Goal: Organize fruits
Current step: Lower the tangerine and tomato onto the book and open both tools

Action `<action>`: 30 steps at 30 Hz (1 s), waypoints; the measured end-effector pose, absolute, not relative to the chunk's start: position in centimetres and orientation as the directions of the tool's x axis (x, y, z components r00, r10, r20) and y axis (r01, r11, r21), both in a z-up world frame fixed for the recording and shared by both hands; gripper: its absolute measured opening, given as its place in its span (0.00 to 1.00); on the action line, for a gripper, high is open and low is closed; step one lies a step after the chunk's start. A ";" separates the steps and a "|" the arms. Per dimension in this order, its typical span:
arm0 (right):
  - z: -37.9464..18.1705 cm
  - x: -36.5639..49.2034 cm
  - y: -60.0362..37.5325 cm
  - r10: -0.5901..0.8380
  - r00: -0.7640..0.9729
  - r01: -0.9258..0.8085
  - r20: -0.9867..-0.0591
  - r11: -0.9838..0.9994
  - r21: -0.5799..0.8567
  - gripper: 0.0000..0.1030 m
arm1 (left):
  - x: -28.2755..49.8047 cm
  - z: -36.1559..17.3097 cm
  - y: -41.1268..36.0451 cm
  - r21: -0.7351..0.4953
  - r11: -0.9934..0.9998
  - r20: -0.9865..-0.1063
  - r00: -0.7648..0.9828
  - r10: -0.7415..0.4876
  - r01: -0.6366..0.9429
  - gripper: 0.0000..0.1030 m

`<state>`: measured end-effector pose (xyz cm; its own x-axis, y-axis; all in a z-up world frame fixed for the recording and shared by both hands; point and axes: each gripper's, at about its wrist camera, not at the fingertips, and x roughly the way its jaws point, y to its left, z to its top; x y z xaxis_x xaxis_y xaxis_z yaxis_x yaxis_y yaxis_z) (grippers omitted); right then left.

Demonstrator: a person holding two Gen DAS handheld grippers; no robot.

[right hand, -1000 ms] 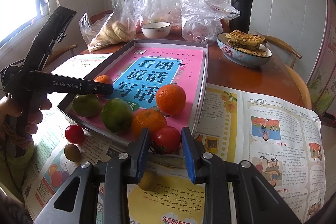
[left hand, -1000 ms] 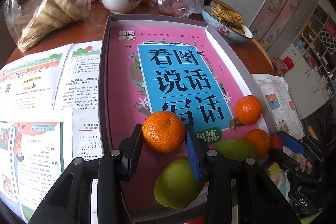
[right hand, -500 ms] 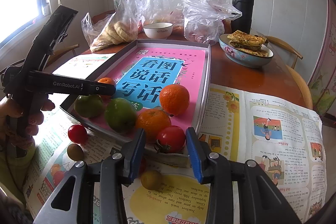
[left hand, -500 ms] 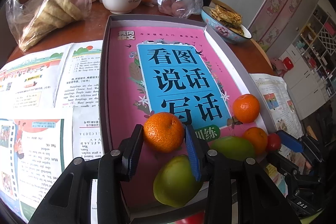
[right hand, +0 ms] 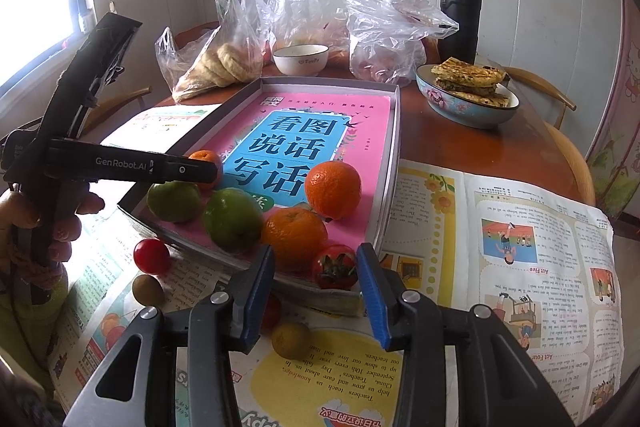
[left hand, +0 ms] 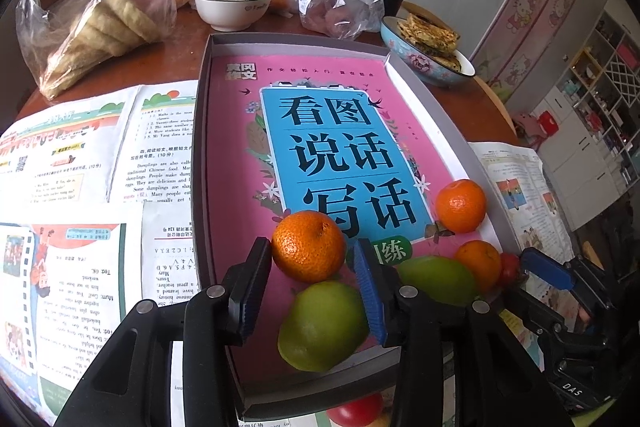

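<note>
— Since a second ago the right gripper [right hand: 316,291] has let its jaws part; they are opening, and the cherry tomato [right hand: 334,266] sits loose between them at the tray's [left hand: 200,163] near rim, pads clear of it.

— And the left gripper [left hand: 312,267]?

— Opening too. The mandarin [left hand: 309,246] rests on the pink book in the tray, at twelve o'clock of a green fruit [left hand: 322,327]. One pad looks to touch the peel, the other stands just off it, so nothing is clamped.

— How would the fruit handle?

— I'd judge the tomato light, smooth and thin-skinned — easy to burst, so take it across its widest part, gently. The mandarin's dimpled peel should give more hold, though it is soft.

— What's left outside?

— Another red tomato [right hand: 151,255] and small brown fruits [right hand: 290,341] on the papers covering the worktop [right hand: 460,147], at seven to nine o'clock of the tray's near corner.
</note>
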<state>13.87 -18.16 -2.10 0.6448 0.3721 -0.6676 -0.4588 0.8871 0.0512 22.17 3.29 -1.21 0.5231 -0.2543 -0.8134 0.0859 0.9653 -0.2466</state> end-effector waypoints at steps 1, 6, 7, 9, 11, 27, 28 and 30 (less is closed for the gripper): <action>-2.1 13.9 -18.2 0.372 0.645 -0.458 -0.667 0.887 0.052 0.41 | 22.1 -1.2 3.3 -0.247 0.965 -0.813 0.524 -0.254 0.085 0.43; -2.0 13.8 -18.3 0.370 0.650 -0.453 -0.664 0.890 0.052 0.42 | 21.9 -0.8 3.3 -0.248 0.965 -0.809 0.530 -0.256 0.087 0.47; -1.9 13.7 -18.3 0.369 0.652 -0.452 -0.662 0.891 0.052 0.43 | 21.9 -0.8 3.2 -0.247 0.965 -0.808 0.531 -0.255 0.087 0.47; -1.9 13.7 -18.5 0.361 0.658 -0.441 -0.661 0.896 0.051 0.51 | 21.8 -0.6 3.2 -0.243 0.966 -0.807 0.534 -0.252 0.087 0.48; -1.8 13.7 -18.7 0.362 0.658 -0.436 -0.660 0.898 0.057 0.51 | 21.6 -0.4 3.2 -0.244 0.966 -0.805 0.538 -0.251 0.086 0.48; -1.2 13.2 -20.1 0.361 0.676 -0.409 -0.643 0.909 0.081 0.52 | 19.8 2.0 2.8 -0.253 0.962 -0.775 0.574 -0.265 0.102 0.64; -1.1 13.2 -20.2 0.361 0.677 -0.407 -0.641 0.910 0.083 0.52 | 19.8 2.0 2.8 -0.253 0.962 -0.774 0.575 -0.264 0.101 0.66; -1.0 13.0 -20.3 0.363 0.679 -0.404 -0.638 0.910 0.089 0.53 | 19.5 2.2 2.9 -0.253 0.962 -0.772 0.578 -0.263 0.099 0.67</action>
<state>13.04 -20.30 -0.99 0.6788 0.3635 -0.6381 -0.4039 0.9105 0.0890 19.51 2.85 2.19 0.5781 -0.2628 -0.7725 0.0993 0.9624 -0.2530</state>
